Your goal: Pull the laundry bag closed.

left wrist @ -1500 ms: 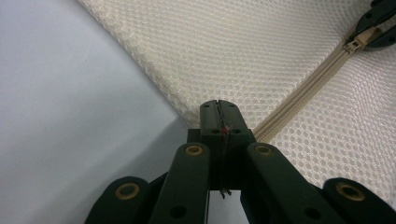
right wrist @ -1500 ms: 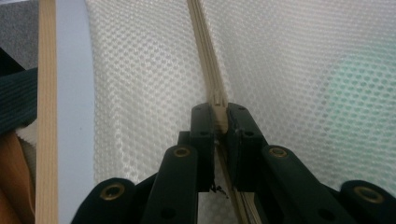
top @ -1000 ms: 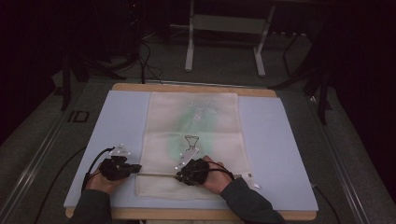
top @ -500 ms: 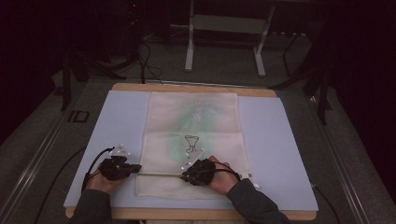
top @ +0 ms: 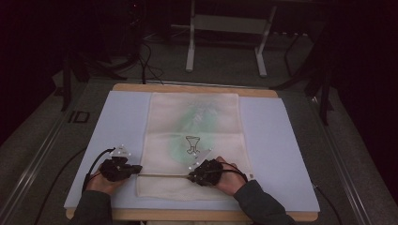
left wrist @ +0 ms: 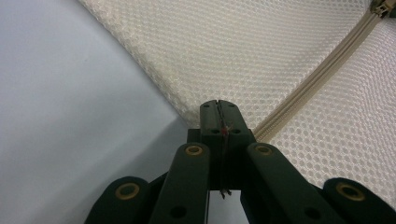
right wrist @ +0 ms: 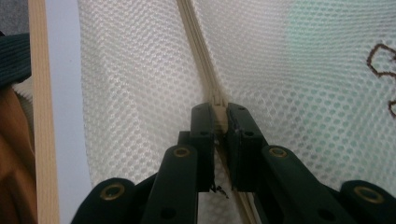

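A cream mesh bag (top: pixel 195 117) lies flat on the pale mat (top: pixel 117 126), with a green garment (top: pixel 187 140) bearing a dark print (top: pixel 191 144) showing through it. Its zipper (top: pixel 164 175) runs across the near end. My left gripper (top: pixel 137 169) is shut on the bag's left edge (left wrist: pixel 187 107), just where the zipper (left wrist: pixel 322 56) ends. My right gripper (top: pixel 193 177) sits farther right along the zipper, shut on the zipper pull (right wrist: pixel 218 100), with zipper tape (right wrist: pixel 196 42) stretching ahead of it. Both jaw pairs lie low against the mesh.
The mat covers a wooden table whose edge (top: pixel 187 88) shows at the back and in the right gripper view (right wrist: pixel 39 116). A dark sleeve (right wrist: pixel 14 51) is beside that edge. Metal stand legs (top: pixel 225 47) and cables (top: pixel 145 61) sit on the floor beyond.
My right gripper has slid to the right along the zipper, away from the left gripper. The left gripper has stayed where it was on the bag's edge.
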